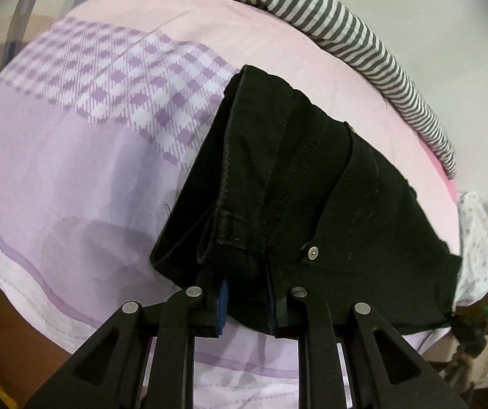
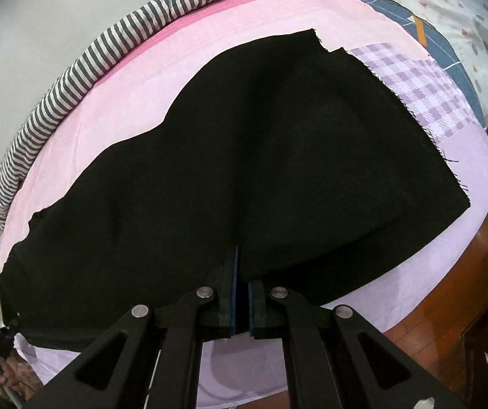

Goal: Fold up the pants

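The black pants (image 1: 312,184) lie on the bed over a pink and lilac sheet (image 1: 73,156). In the left wrist view the waistband end with its metal button (image 1: 313,252) bunches up between the fingers, and my left gripper (image 1: 247,303) is shut on that thick fold. In the right wrist view the pants (image 2: 244,156) spread wide and flat, with the frayed leg hems (image 2: 414,102) at the far right. My right gripper (image 2: 242,303) is shut on the near edge of the fabric.
A grey and white striped cloth (image 1: 346,24) lies along the far edge of the bed by the wall; it also shows in the right wrist view (image 2: 107,54). A patterned pillow (image 2: 448,3) sits at the far right. Wooden floor (image 2: 448,289) lies below the bed edge.
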A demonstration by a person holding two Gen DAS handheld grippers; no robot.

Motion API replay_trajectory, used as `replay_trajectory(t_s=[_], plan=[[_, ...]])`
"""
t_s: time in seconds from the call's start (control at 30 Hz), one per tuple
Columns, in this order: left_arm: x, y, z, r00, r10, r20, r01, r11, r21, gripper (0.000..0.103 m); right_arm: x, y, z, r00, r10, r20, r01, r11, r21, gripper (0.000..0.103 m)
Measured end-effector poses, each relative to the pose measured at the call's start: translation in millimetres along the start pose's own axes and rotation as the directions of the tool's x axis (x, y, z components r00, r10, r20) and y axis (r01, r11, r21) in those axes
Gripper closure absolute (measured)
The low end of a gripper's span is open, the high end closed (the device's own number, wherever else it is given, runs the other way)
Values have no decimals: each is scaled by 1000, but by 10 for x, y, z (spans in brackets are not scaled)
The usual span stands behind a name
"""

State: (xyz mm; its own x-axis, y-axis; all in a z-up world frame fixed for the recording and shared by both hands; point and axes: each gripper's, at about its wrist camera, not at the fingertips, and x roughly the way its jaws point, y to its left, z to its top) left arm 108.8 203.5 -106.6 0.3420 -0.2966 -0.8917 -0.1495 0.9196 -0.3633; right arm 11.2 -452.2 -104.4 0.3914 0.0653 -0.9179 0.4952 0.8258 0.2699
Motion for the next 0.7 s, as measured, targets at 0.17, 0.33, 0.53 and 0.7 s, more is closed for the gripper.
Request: replay_trajectory(t_s=[0.17,0.33,0.53,0.7], plan=[[-78,-155,-48,998,58,34,-60,996,69,78,29,-37,-16,999,46,8,-46,999,6,90],[-292,-264,-136,996,75,54,-81,989,126,71,-14,-173,17,991,127,37,-129,990,63,72],[-536,-515,-387,982,153,113,-178,950,257,70,-70,-455,152,976,195,94,-205,973,102,72],[-519,-1047,-613,990,59,127,-108,898,426,70,-57,-716,253,967,228,115,-243,960,138,72]])
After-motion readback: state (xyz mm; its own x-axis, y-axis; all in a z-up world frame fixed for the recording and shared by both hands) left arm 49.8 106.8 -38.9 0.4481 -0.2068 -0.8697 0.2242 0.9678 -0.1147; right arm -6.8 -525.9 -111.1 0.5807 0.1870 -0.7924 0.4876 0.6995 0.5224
